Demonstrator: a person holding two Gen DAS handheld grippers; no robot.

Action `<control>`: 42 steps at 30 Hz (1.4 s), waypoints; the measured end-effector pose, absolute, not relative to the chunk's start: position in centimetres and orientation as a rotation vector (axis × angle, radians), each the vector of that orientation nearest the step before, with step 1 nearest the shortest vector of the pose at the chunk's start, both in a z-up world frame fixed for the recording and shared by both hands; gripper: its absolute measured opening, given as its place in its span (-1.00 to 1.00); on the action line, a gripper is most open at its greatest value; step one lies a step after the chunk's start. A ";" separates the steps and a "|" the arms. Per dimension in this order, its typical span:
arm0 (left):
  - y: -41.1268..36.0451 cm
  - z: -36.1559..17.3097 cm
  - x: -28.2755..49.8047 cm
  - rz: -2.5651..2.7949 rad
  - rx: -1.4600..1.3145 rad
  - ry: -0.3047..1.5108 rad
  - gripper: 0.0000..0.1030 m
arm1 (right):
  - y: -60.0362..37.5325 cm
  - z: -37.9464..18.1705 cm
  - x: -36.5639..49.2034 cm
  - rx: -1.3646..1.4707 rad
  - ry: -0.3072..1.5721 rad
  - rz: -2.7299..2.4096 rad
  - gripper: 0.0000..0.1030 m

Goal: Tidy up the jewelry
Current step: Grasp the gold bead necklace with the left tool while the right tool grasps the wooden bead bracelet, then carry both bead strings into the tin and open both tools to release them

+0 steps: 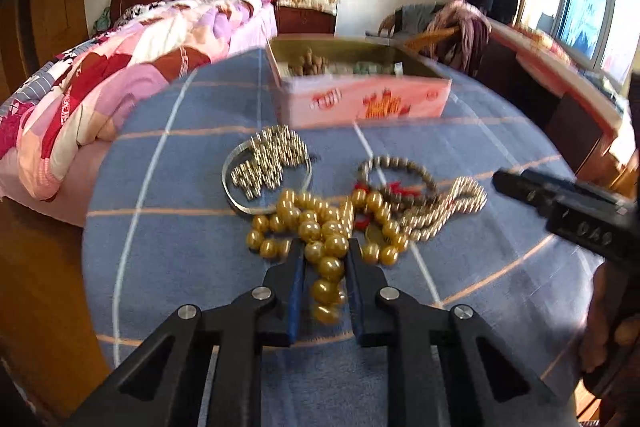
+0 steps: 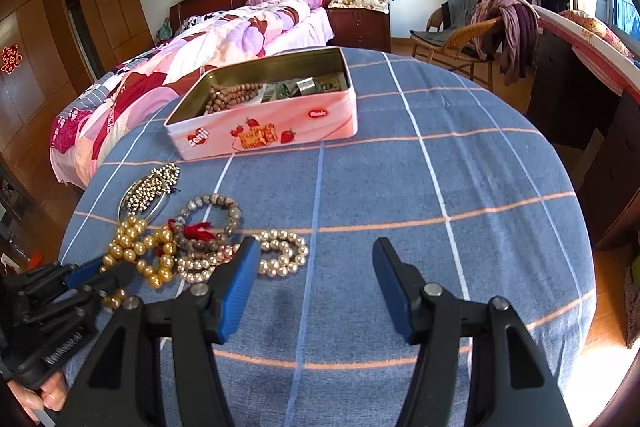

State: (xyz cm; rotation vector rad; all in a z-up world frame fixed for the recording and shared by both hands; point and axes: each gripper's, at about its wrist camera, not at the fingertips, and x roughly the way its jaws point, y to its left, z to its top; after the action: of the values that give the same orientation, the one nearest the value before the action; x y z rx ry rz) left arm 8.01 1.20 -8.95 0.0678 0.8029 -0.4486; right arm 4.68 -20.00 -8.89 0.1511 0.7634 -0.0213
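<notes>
A pile of jewelry lies on a blue checked cloth. My left gripper is shut on a string of large gold beads, whose strand runs between the blue pads. The left gripper also shows in the right wrist view. Beside the gold beads lie a grey bead bracelet with red tassel, a pearl bracelet and a clear bangle with small silver beads. My right gripper is open and empty, above the cloth right of the pile. A pink tin box stands open behind, holding brown beads.
A bed with a pink quilt lies behind the table on the left. A wicker chair with clothes and a desk stand at the right. The table's round edge drops off on all sides.
</notes>
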 end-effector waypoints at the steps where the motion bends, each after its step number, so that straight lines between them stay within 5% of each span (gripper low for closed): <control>1: 1.5 -8.3 7.9 -0.450 0.056 0.783 -0.66 | -19.9 -8.7 4.8 0.148 0.760 -0.014 0.12; 11: 3.8 -5.0 7.9 -0.425 0.009 0.699 -0.66 | -18.0 -8.0 7.8 0.100 0.760 0.037 -0.03; 15: 4.2 -3.2 7.6 -0.422 -0.008 0.646 -0.66 | -16.1 -9.0 9.7 0.052 0.816 0.077 -0.33; 25: 5.2 -2.9 8.1 -0.402 -0.025 0.642 -0.66 | -13.4 -10.9 11.1 -0.118 0.911 0.098 -0.42; 27: 5.3 -3.0 8.1 -0.398 -0.026 0.642 -0.66 | -13.1 -10.9 11.0 -0.141 0.919 0.113 -0.76; 42: 5.6 -3.0 8.8 -0.394 -0.049 0.638 -0.66 | -17.7 -4.3 9.2 0.102 0.697 0.114 -0.76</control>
State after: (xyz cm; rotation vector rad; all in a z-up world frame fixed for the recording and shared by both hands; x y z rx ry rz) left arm 8.80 5.59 -2.99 -0.0487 0.6382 -0.3938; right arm 9.24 -17.65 -4.29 0.1024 0.6975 0.1143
